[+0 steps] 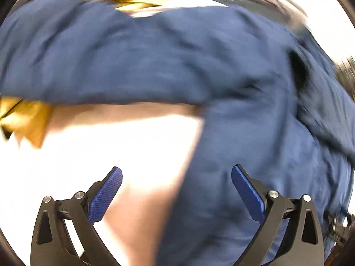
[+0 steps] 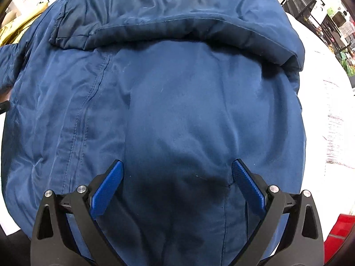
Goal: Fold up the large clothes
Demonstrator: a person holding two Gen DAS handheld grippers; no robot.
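A large navy blue jacket [image 2: 177, 102] lies spread on a white table [image 2: 328, 102], its collar or hood folded across the far part. My right gripper [image 2: 177, 177] is open just above the jacket's body, holding nothing. In the blurred left wrist view the same jacket [image 1: 166, 57] fills the top and right, with one sleeve stretched to the left. My left gripper [image 1: 176, 181] is open and empty, its left finger over the bare table [image 1: 99, 150] and its right finger over the jacket's edge.
A yellow garment [image 1: 24, 117] lies at the left and behind the jacket; it also shows in the right wrist view [image 2: 15, 31]. A black wire rack [image 2: 304, 2] stands at the far right. A red object [image 2: 339, 228] sits at the lower right.
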